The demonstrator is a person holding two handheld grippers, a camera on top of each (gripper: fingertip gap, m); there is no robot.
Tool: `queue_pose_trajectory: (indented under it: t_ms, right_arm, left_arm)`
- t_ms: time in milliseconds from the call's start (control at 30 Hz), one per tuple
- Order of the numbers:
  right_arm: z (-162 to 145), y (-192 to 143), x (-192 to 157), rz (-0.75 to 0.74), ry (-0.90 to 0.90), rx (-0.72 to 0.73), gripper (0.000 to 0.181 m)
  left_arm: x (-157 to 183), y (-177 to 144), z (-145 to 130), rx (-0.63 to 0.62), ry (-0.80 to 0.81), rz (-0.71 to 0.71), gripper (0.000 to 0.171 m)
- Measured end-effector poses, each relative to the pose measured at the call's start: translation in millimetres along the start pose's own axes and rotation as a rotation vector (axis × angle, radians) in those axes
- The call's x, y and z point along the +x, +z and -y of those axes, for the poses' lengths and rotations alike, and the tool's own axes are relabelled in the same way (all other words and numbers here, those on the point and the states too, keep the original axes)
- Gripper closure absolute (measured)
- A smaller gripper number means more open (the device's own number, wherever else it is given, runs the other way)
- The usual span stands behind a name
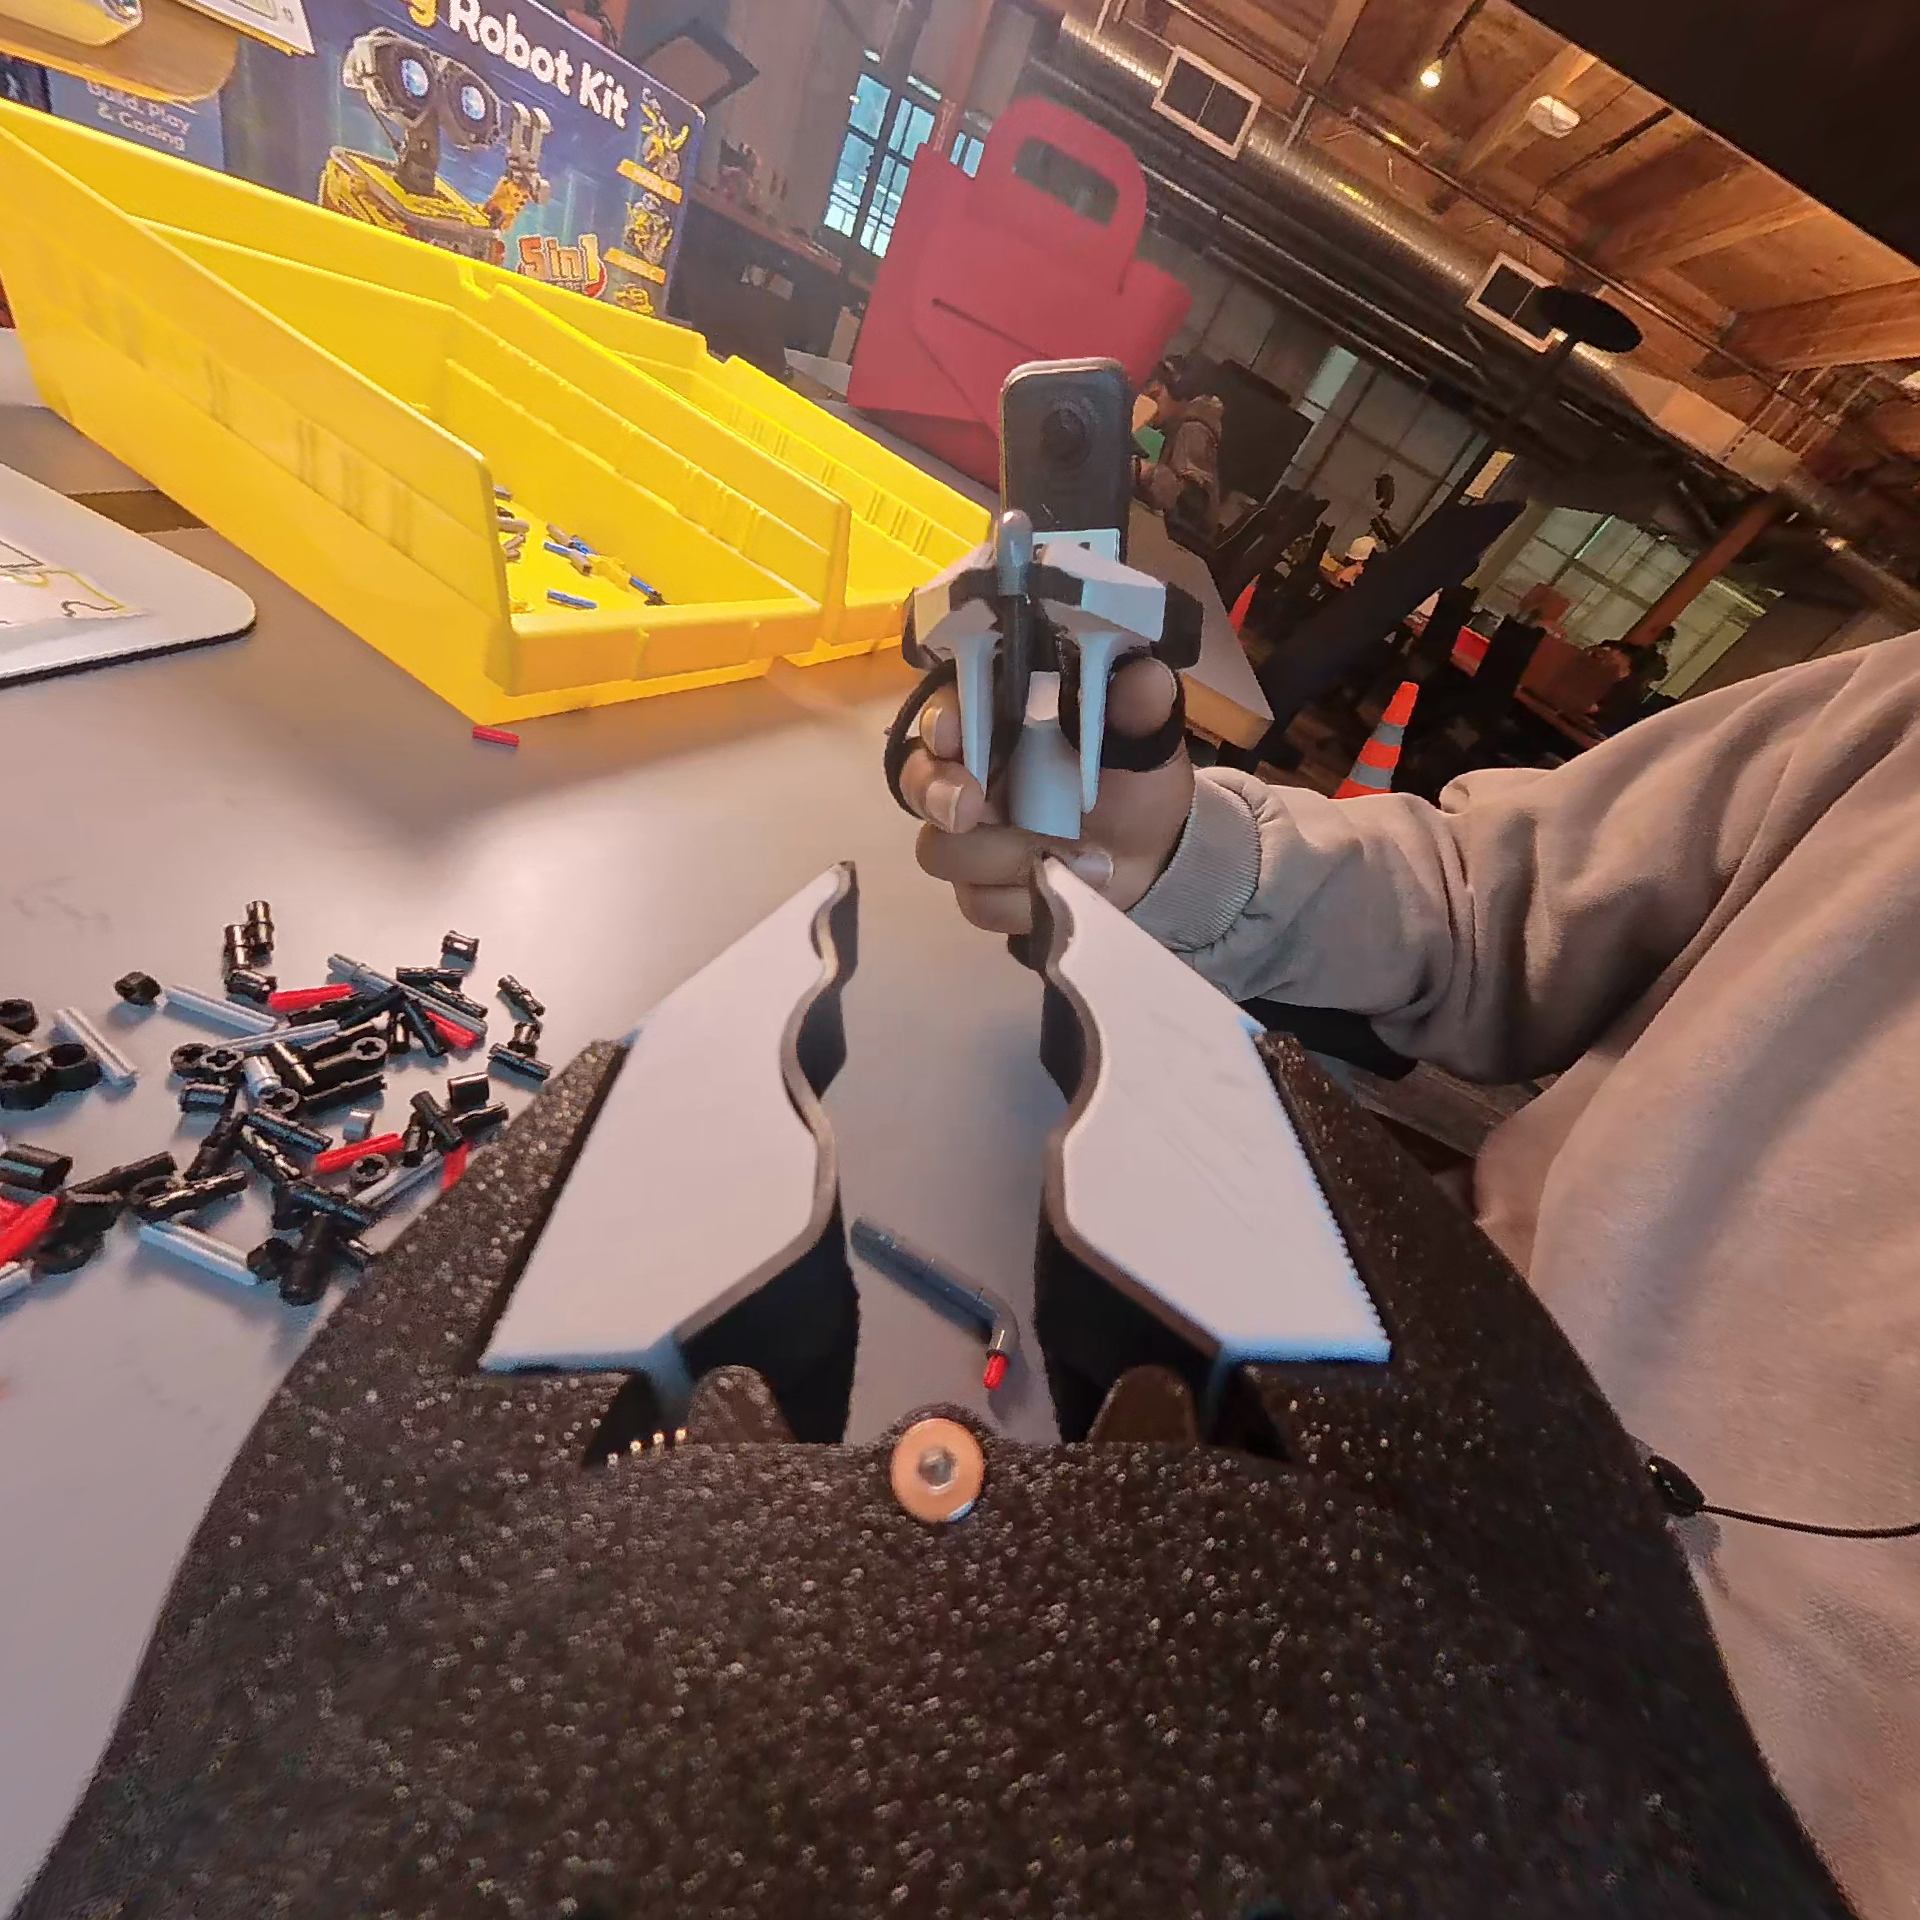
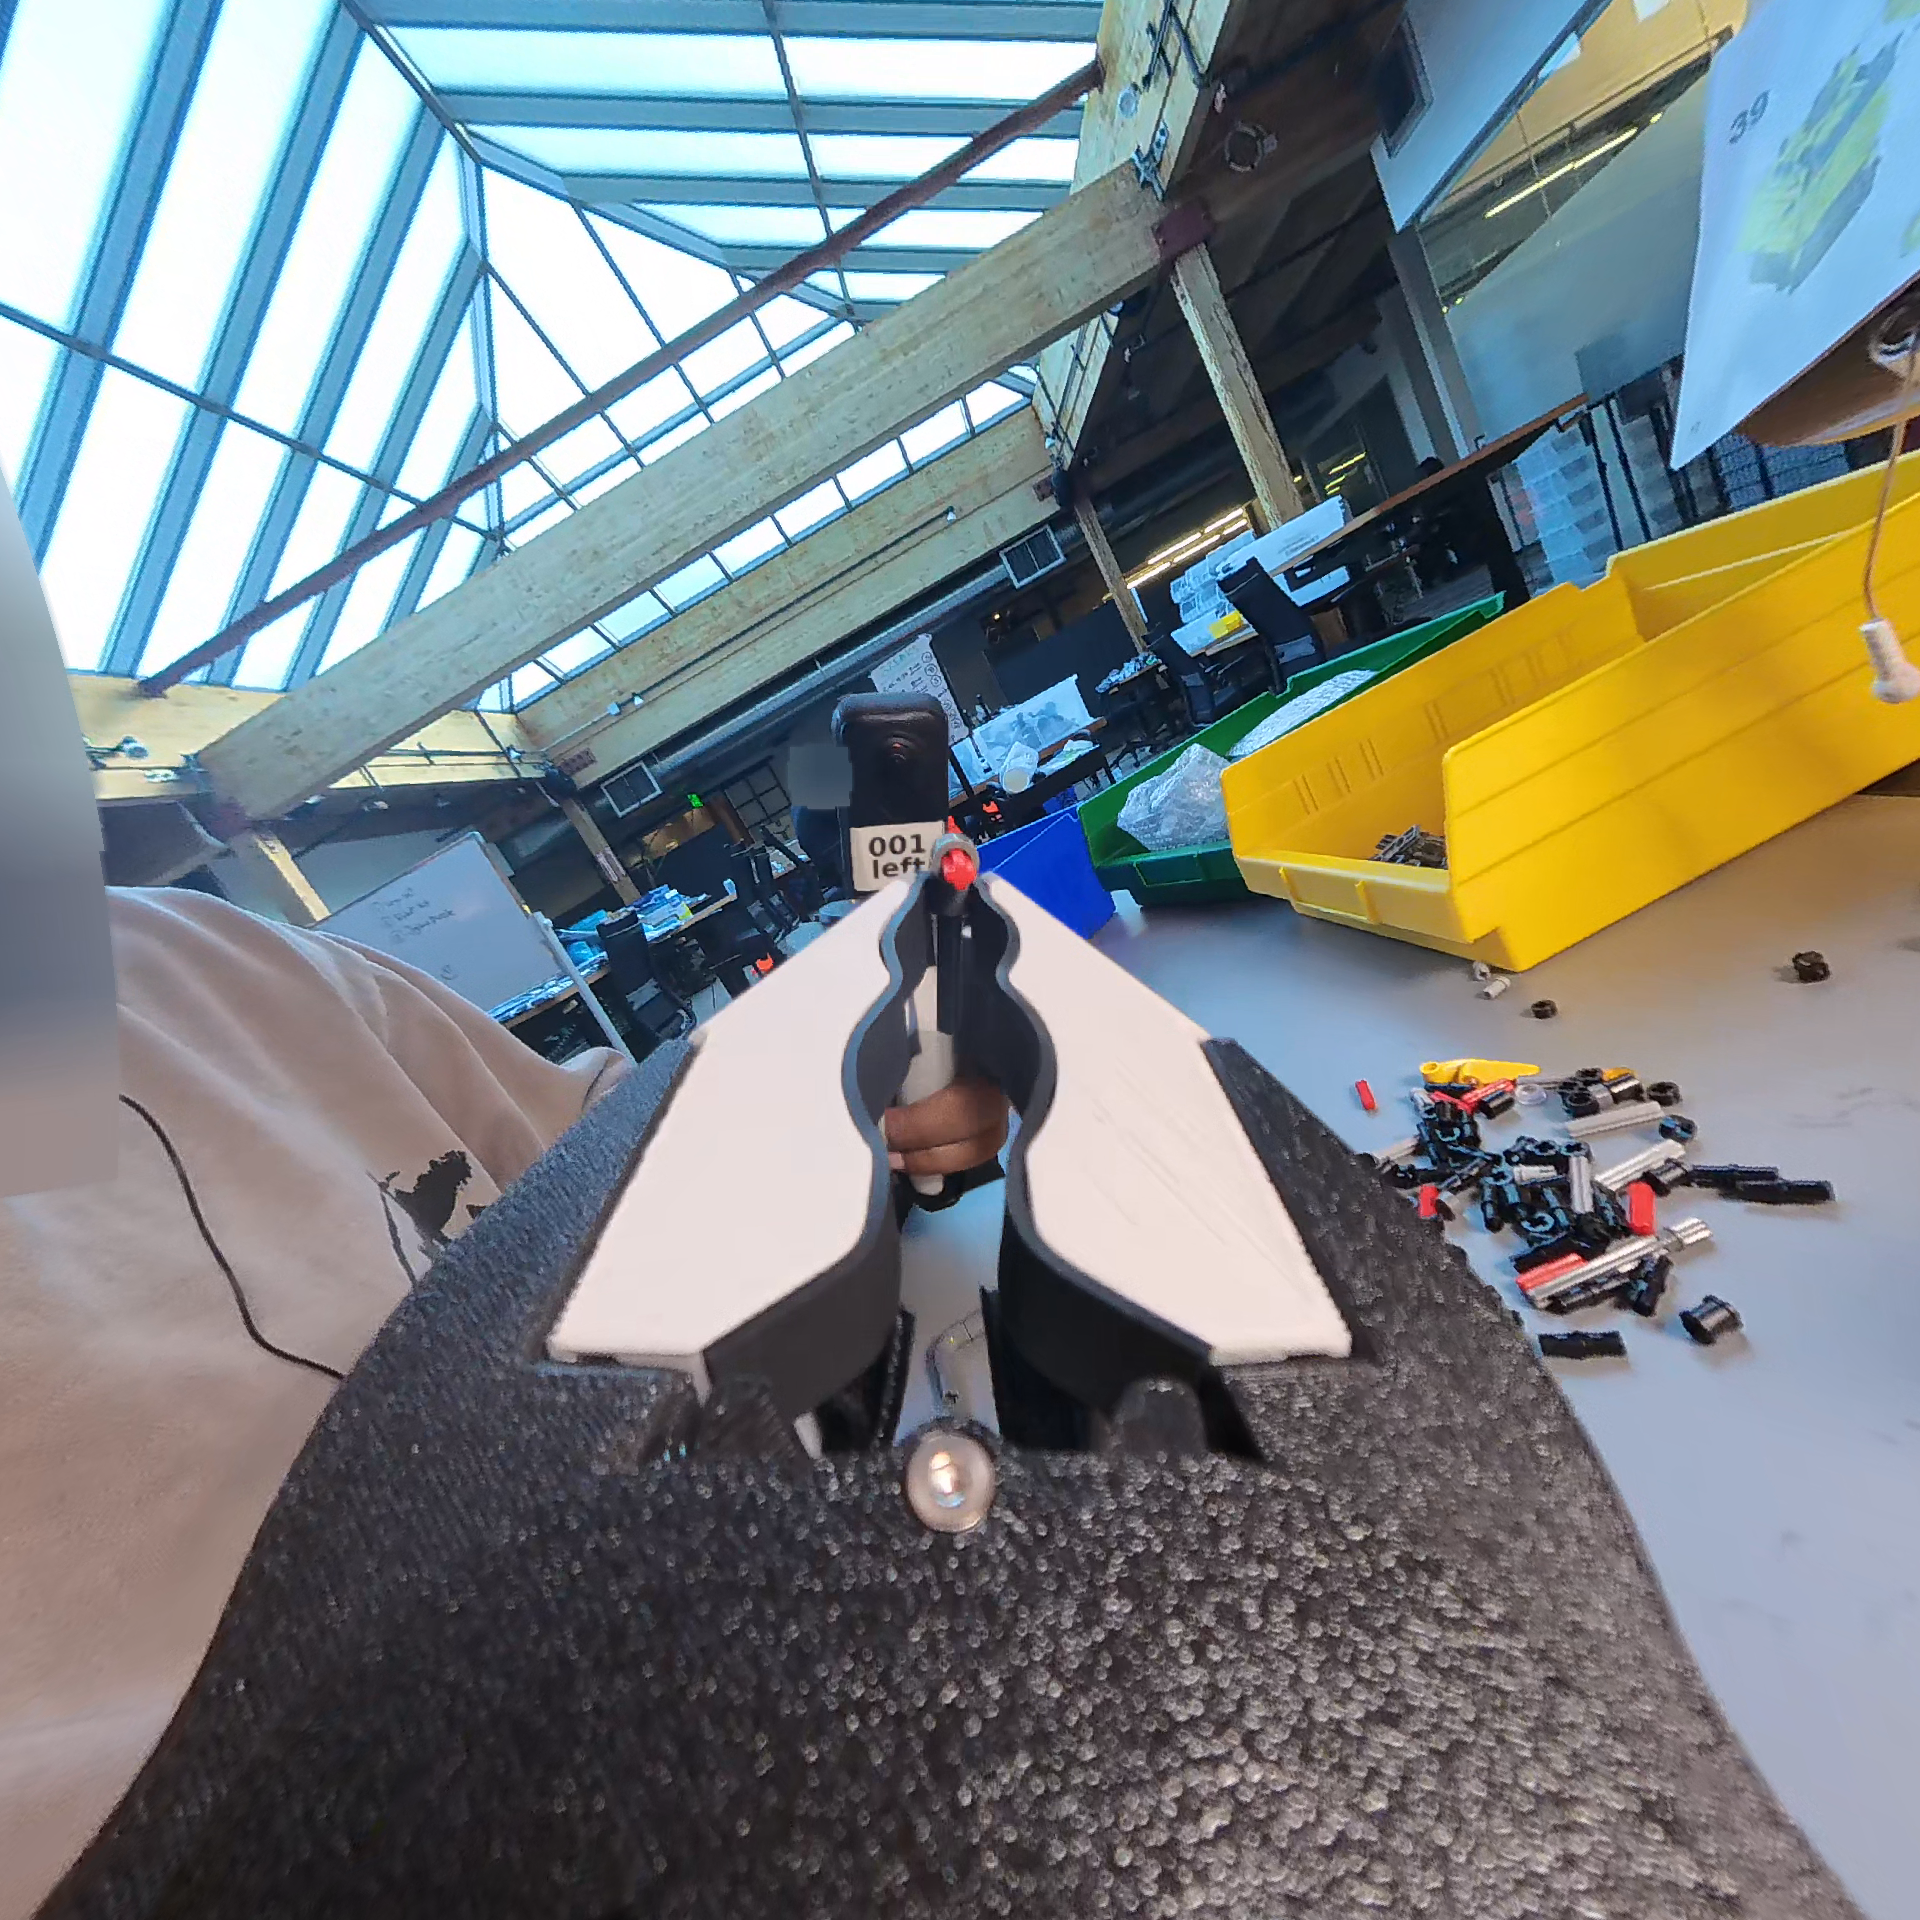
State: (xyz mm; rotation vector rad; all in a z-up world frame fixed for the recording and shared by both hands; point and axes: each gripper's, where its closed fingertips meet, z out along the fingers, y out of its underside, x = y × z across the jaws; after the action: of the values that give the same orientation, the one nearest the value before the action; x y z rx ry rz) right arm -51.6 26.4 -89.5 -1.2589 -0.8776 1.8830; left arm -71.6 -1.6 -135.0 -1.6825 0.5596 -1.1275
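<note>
The left gripper (image 1: pixel 948 891) has its jaws spread wide with nothing between the pads. It sits low over the grey table (image 1: pixel 675 790), and a bent grey rod (image 1: pixel 925 1273) with a red tip lies on the surface in the gap between its two fingers, touching neither. Straight ahead of it, a hand (image 1: pixel 1039 821) in a pale sleeve holds the right gripper (image 2: pixel 951 899) facing back toward it. That gripper's jaws are drawn in until the tips pinch a thin black rod (image 2: pixel 951 961), which stands roughly upright in the grip. The rod's upper end, capped in red and grey, pokes out above the fingertips. To the left of the left gripper, on the table and near it, lies a loose heap of small parts (image 1: pixel 260 1122) in black, red and grey. Further ahead on that same side stand the yellow bins (image 1: pixel 312 447), and the nearest open one holds a few blue and grey bits. A single red pin (image 1: pixel 496 736) lies just outside the front edge of the bins. Behind the bins are a printed kit box (image 1: pixel 499 135) and a red bag (image 1: pixel 1018 270).
</note>
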Motion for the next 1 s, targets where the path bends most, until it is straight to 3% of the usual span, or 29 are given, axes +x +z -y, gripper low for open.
queue_pose_trajectory:
  t_ms: [133, 233, 667, 733, 1000]
  right_arm:
    - [-2, 0, 2, -0.007, -0.001, -0.011, 0.176]
    - [-4, 0, 3, -0.014, -0.011, -0.019, 0.176]
    - [-34, 14, -6, 0.017, -0.035, -0.121, 0.176]
    - [-42, 17, -8, 0.025, -0.048, -0.151, 0.175]
    - [-31, 9, -5, 0.02, -0.061, -0.143, 0.171]
  left_arm:
    - [-5, 0, -1, -0.005, 0.019, 0.035, 0.121]
    - [-5, 0, -2, -0.016, 0.029, 0.043, 0.118]
    - [19, 22, -1, 0.004, 0.051, -0.056, 0.148]
    - [19, 20, -1, 0.012, 0.044, -0.06, 0.166]
    - [16, 11, 0, -0.001, -0.003, -0.057, 0.168]
